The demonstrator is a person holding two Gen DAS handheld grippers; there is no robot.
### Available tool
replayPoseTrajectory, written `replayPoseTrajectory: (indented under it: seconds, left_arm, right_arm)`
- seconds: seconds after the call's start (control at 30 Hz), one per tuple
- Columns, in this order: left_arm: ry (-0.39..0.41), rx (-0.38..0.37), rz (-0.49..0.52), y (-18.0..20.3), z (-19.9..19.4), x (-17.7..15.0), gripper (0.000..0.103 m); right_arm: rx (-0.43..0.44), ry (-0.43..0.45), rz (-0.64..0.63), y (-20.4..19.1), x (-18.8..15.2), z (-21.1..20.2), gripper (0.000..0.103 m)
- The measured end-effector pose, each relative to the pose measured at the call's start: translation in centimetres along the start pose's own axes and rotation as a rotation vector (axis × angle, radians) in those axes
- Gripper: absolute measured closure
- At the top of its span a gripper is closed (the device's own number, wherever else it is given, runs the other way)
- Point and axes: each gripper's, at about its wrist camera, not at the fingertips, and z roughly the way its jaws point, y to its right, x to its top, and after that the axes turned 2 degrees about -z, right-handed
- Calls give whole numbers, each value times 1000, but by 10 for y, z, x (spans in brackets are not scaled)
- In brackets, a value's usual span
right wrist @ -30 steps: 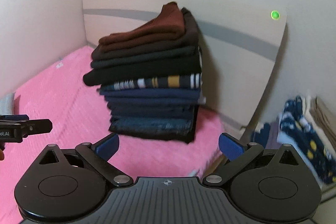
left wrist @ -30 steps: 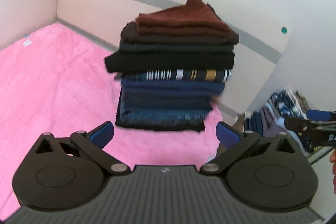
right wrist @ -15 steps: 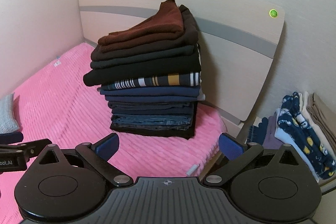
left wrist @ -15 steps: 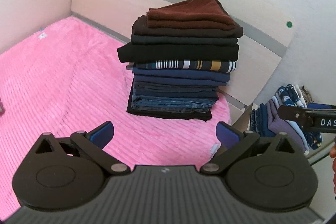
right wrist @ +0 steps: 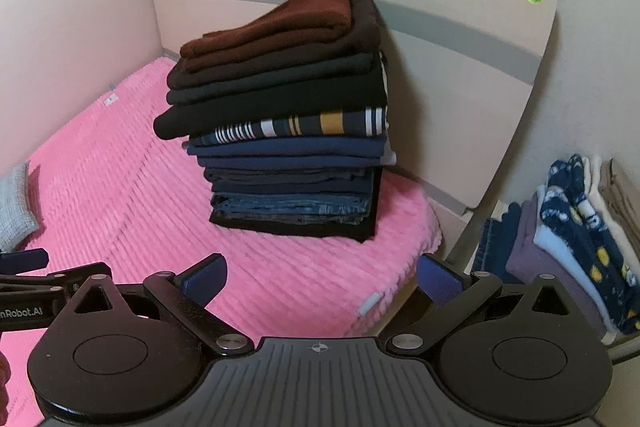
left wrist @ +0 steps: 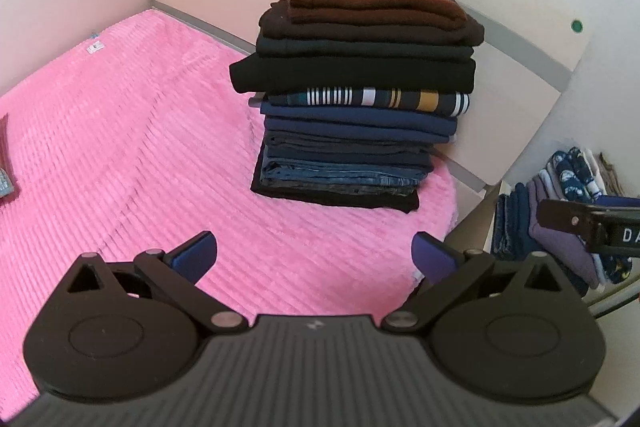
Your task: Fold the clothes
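Left gripper (left wrist: 314,253) and right gripper (right wrist: 320,277) both gape wide and empty over the pink bedspread (left wrist: 120,147); a grey knit garment (right wrist: 14,203) at the bed's left edge is cut off by the frame; farther, the stack of folded clothes (right wrist: 288,131) stands at the headboard (right wrist: 460,39) corner; beyond the bed's right edge, upright folded textiles (right wrist: 580,227) are partly hidden.

one stack of folded clothes (left wrist: 360,95), one pink bedspread (left wrist: 120,147), two grippers (left wrist: 314,255)

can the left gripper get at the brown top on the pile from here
Probably yes. The left hand-held gripper is open and empty, only bare pink blanket lies before the pile, and the brown top sits uncovered on it.
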Motion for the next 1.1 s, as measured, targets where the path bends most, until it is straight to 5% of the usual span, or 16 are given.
replayPoseTrajectory:
  seconds: [1.1]
  left_arm:
    - [18,-43,48,25,-2,-9,1]
  right_arm:
    - [-32,5,7,4,-11,-12,0]
